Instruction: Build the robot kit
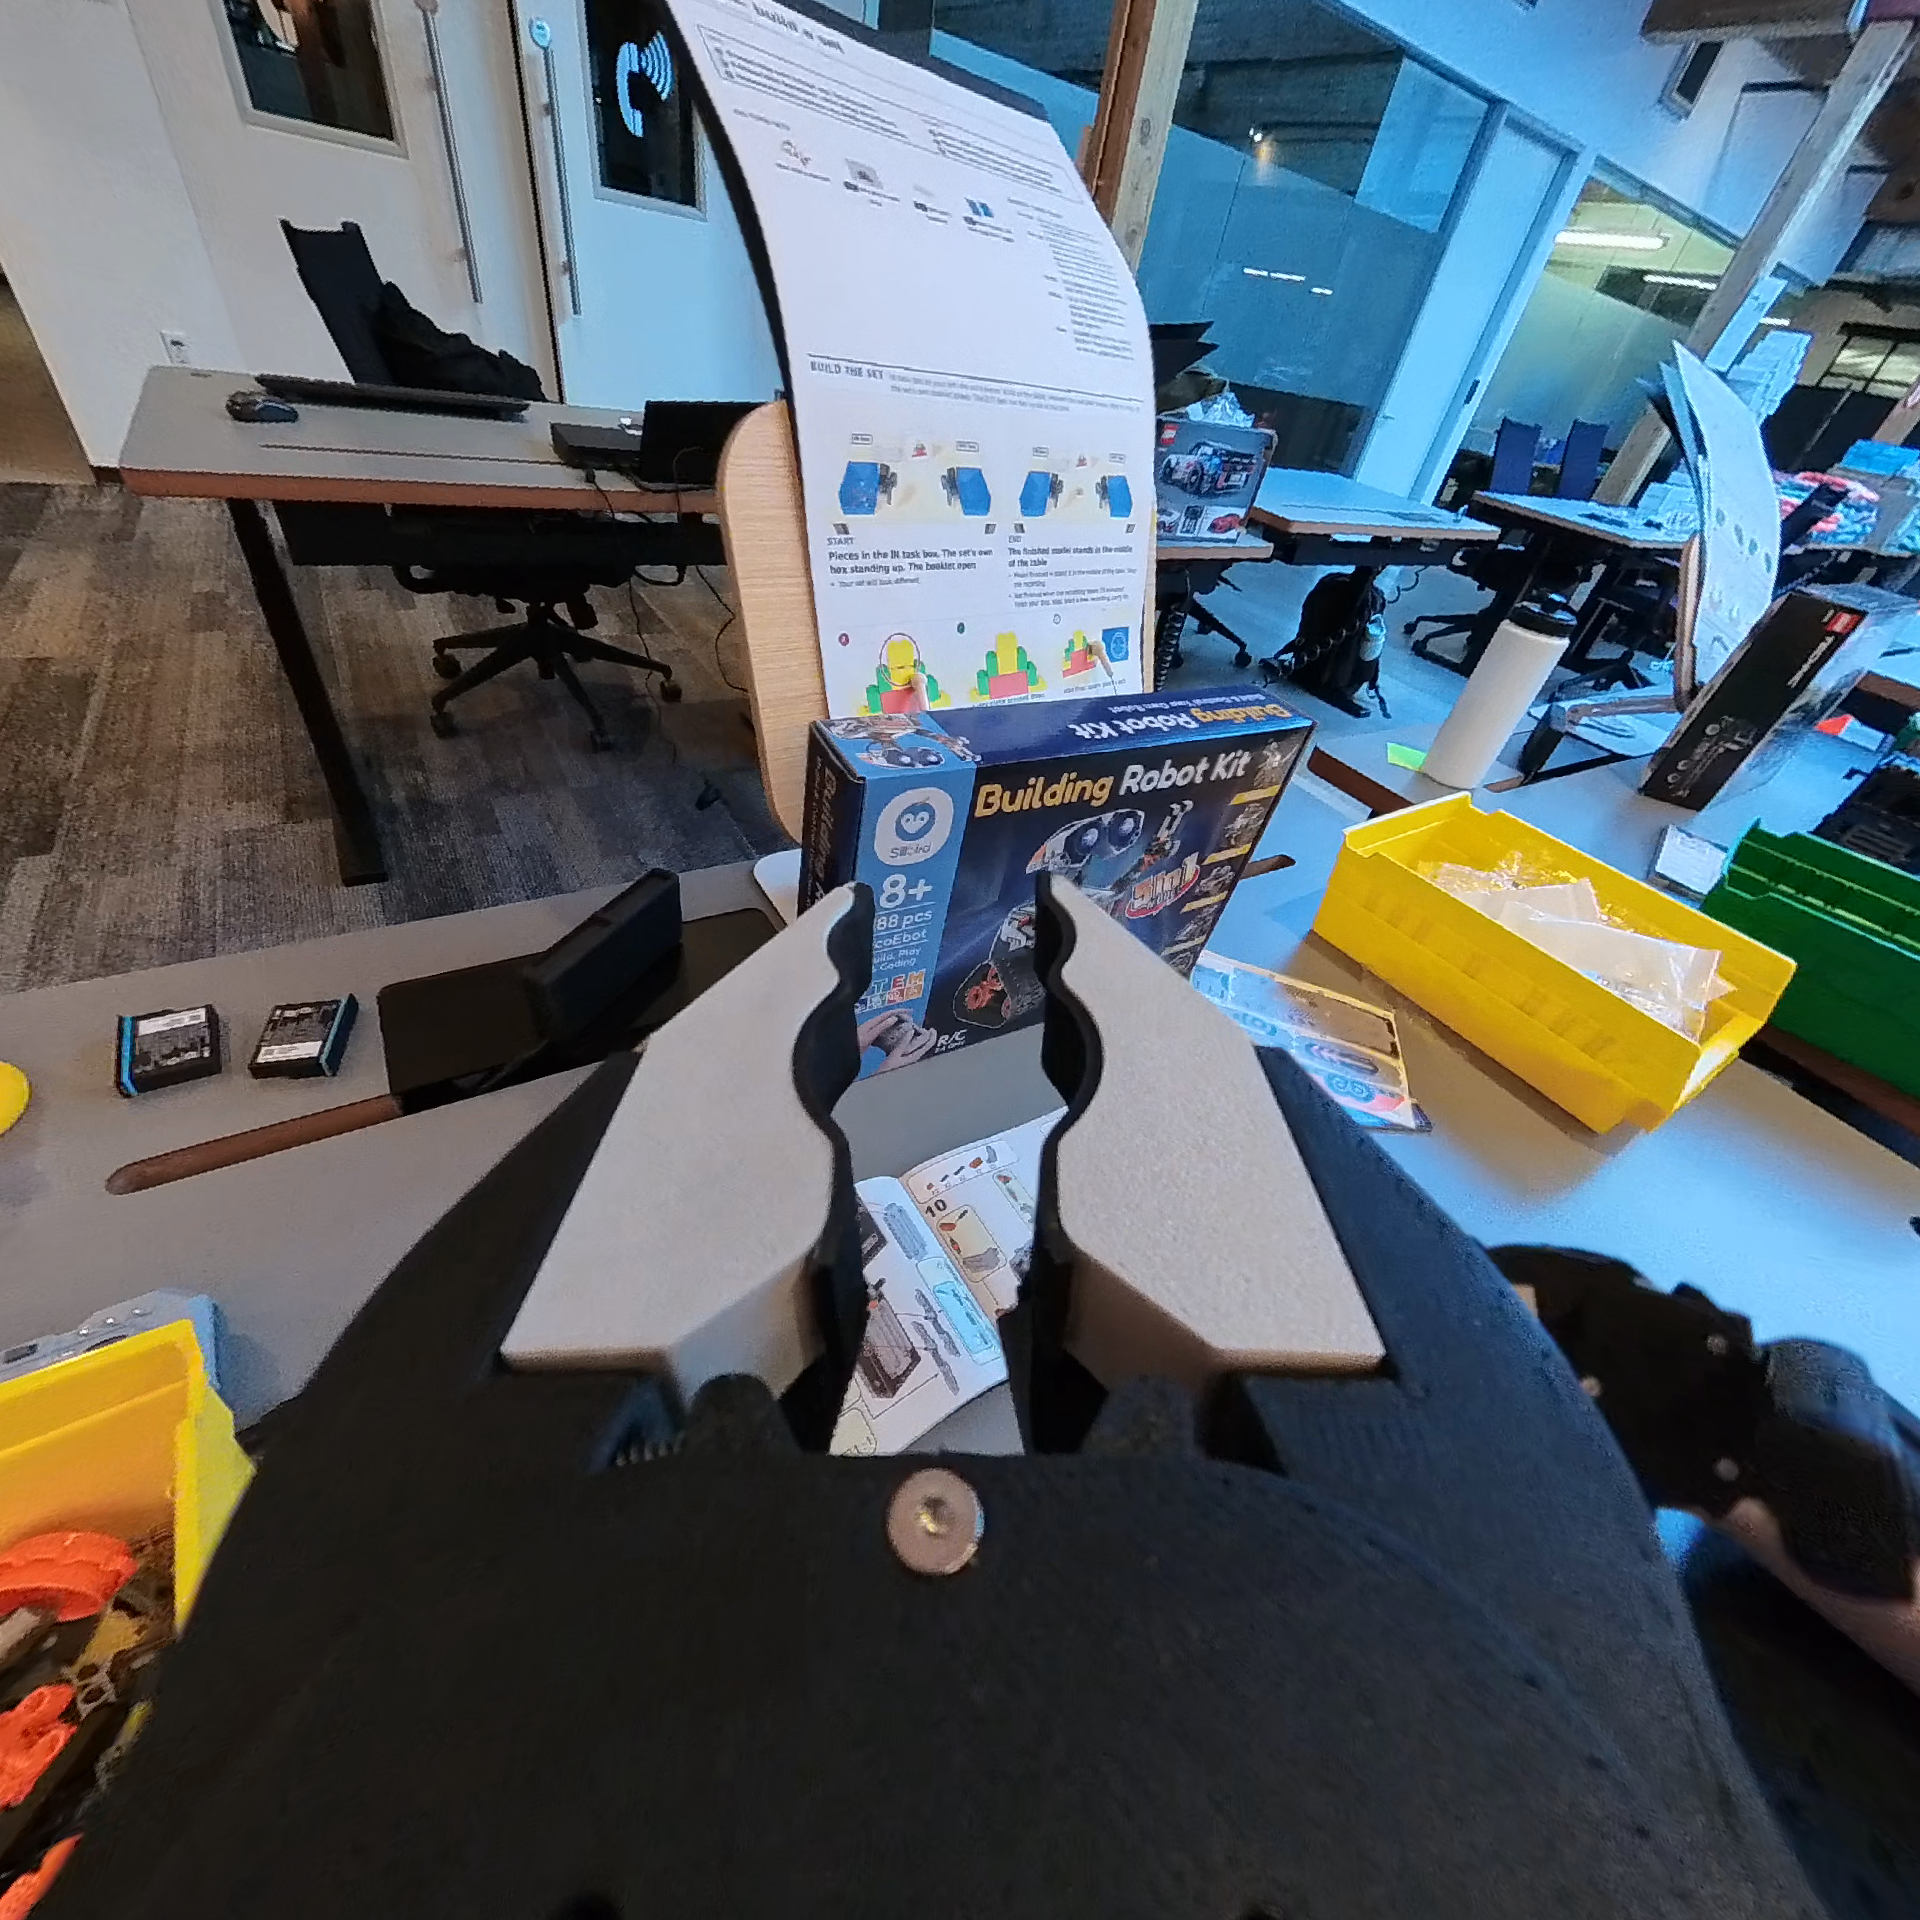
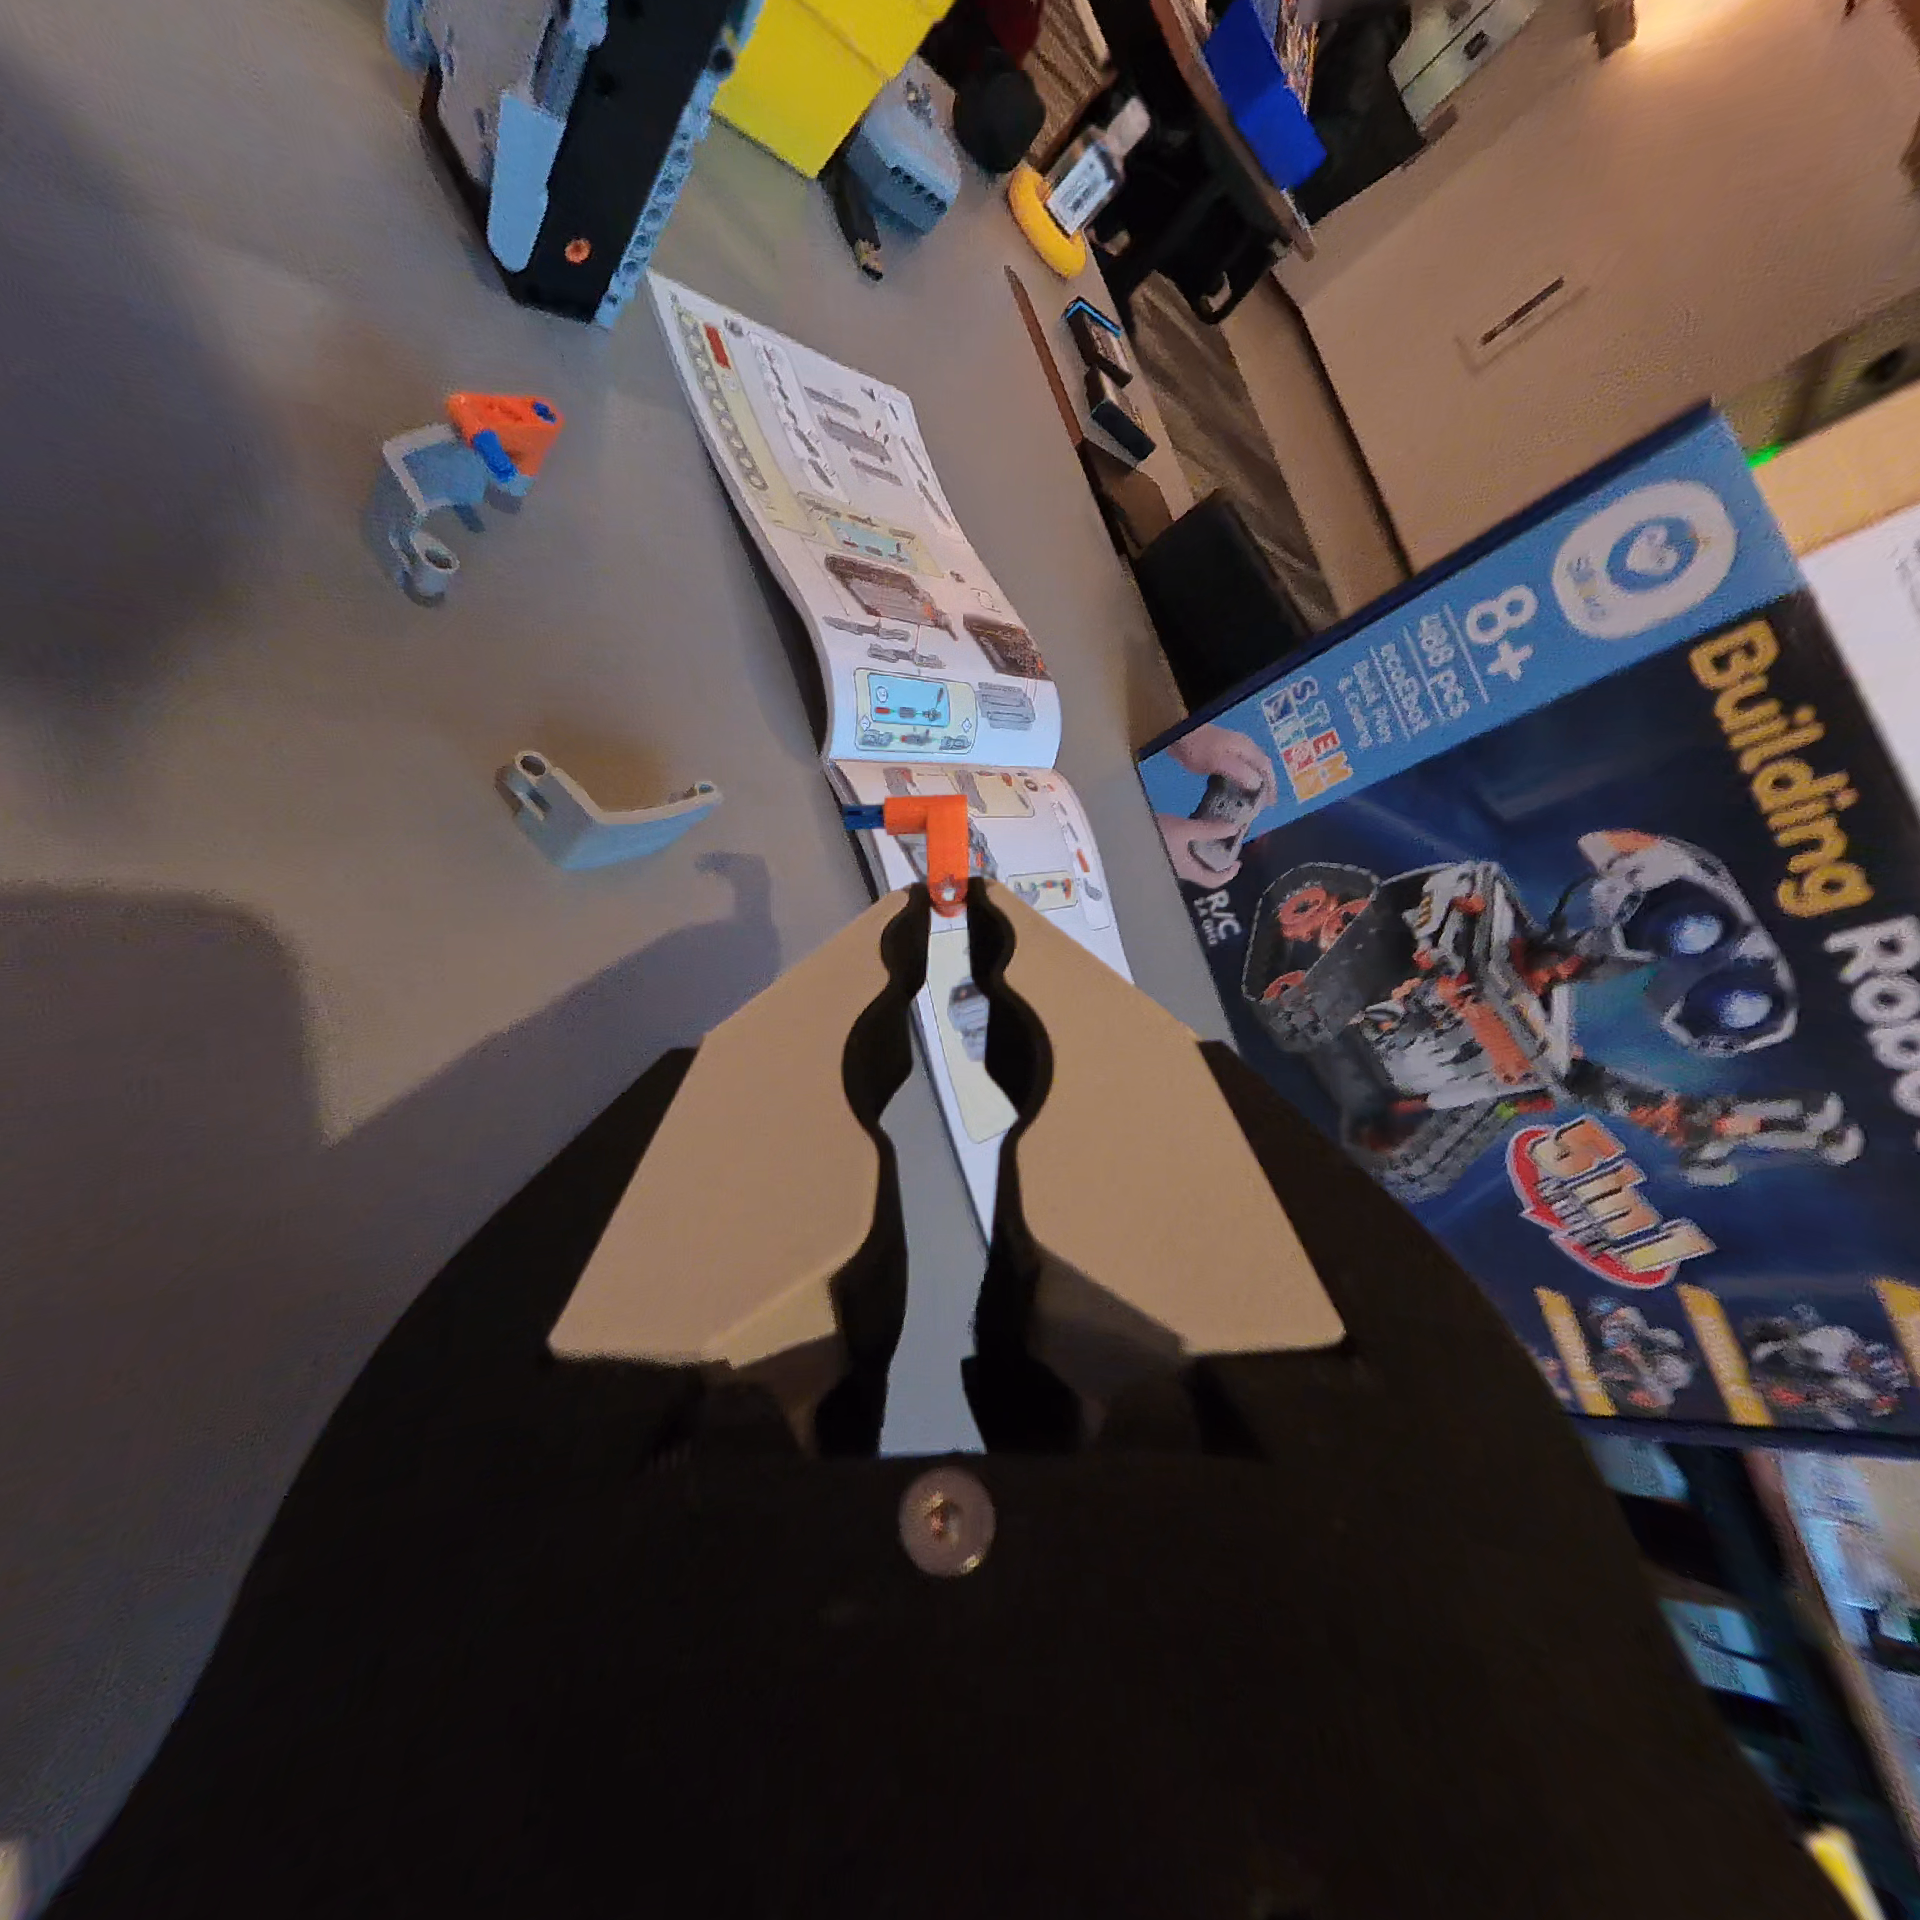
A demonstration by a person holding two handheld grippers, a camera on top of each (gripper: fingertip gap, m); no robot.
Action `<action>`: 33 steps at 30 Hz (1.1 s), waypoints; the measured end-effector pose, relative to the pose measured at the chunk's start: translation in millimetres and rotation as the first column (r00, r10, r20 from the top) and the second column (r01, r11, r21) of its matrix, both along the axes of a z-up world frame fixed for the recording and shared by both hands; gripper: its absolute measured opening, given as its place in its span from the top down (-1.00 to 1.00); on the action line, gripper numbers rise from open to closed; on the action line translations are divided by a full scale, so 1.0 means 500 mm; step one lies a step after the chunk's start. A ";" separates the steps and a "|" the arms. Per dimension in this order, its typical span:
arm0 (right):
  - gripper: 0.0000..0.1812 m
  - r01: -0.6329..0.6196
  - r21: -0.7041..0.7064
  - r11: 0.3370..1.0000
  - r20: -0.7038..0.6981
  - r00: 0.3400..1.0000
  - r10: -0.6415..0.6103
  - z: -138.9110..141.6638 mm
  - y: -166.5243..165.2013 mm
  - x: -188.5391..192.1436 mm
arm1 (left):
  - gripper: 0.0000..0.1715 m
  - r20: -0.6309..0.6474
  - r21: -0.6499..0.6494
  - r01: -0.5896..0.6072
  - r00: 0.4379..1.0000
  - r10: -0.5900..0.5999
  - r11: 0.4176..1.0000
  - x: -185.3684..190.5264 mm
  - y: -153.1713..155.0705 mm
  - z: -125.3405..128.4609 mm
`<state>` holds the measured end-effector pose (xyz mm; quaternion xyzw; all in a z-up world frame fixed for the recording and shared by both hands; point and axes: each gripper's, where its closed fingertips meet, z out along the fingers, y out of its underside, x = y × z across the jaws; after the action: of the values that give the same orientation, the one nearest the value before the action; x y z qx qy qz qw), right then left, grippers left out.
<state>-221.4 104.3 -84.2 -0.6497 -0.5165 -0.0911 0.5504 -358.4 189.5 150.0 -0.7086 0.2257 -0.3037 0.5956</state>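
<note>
Above the open booklet (image 2: 935,582), right gripper (image 2: 948,902) pinches an L-shaped orange piece (image 2: 932,836), long arm pointing away; left gripper (image 1: 954,914) spread.

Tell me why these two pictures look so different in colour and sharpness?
Left wrist view: cool bluish light, mostly sharp, wide-angle lens bowing the tall printed sheet. Right wrist view: warm dim light, tilted, the blue kit box smeared by blur, and dark shadows on the grey table beside the right tongs.

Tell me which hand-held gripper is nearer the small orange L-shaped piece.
Right. The right hand-held gripper pinches the orange L-shaped piece at its tips above the open booklet. The left hand-held gripper is open and empty, facing the kit box.
</note>
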 end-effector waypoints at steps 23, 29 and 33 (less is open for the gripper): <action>0.93 -0.021 0.029 0.999 0.153 0.988 0.016 -0.056 0.005 -0.051 | 0.66 -0.003 -0.050 -0.001 1.000 0.001 0.999 -0.018 0.003 -0.018; 0.93 -0.019 0.025 0.999 0.146 0.989 0.015 -0.055 0.004 -0.049 | 0.66 -0.024 -0.067 -0.005 1.000 0.004 0.998 -0.019 0.005 -0.028; 0.93 -0.016 0.016 1.000 0.122 0.992 0.014 -0.053 0.003 -0.047 | 0.67 -0.057 -0.085 -0.004 0.998 -0.001 0.996 -0.016 0.005 -0.041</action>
<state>-244.8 105.9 -110.9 -0.6343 -0.5531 -0.1305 0.5241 -366.3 191.9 129.5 -0.7421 0.2289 -0.2920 0.5582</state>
